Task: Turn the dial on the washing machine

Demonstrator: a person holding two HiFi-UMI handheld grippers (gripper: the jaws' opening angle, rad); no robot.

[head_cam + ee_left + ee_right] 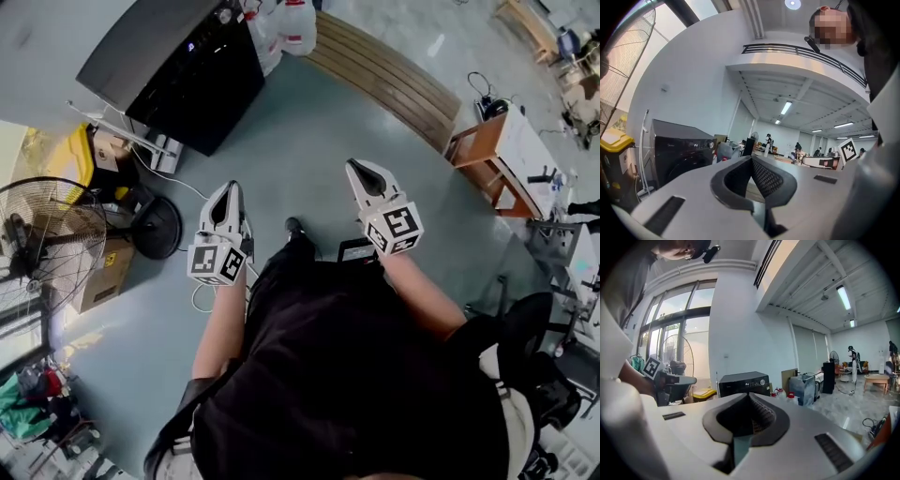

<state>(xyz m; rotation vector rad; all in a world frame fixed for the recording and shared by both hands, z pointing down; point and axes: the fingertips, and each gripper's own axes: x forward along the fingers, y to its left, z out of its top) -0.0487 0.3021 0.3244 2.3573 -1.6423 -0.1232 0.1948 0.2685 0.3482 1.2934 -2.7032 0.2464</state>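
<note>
The black front-loading washing machine (178,66) stands against the wall at the far left, with its round silver dial (223,15) on the control strip. Both grippers are held out over the bare floor, well short of it. My left gripper (228,190) is shut and holds nothing. My right gripper (360,170) is also shut and empty. In the left gripper view the washing machine (679,157) sits left of the jaws, and its dial (711,145) is small. In the right gripper view the washing machine (743,383) is straight ahead, with the dial (762,381) visible.
A standing fan (47,234), a yellow bin (75,155) and a cardboard box (103,272) stand left of the machine. White bottles (281,28) sit to its right, beside a long wooden platform (384,75). A wooden desk (506,150) is at the right.
</note>
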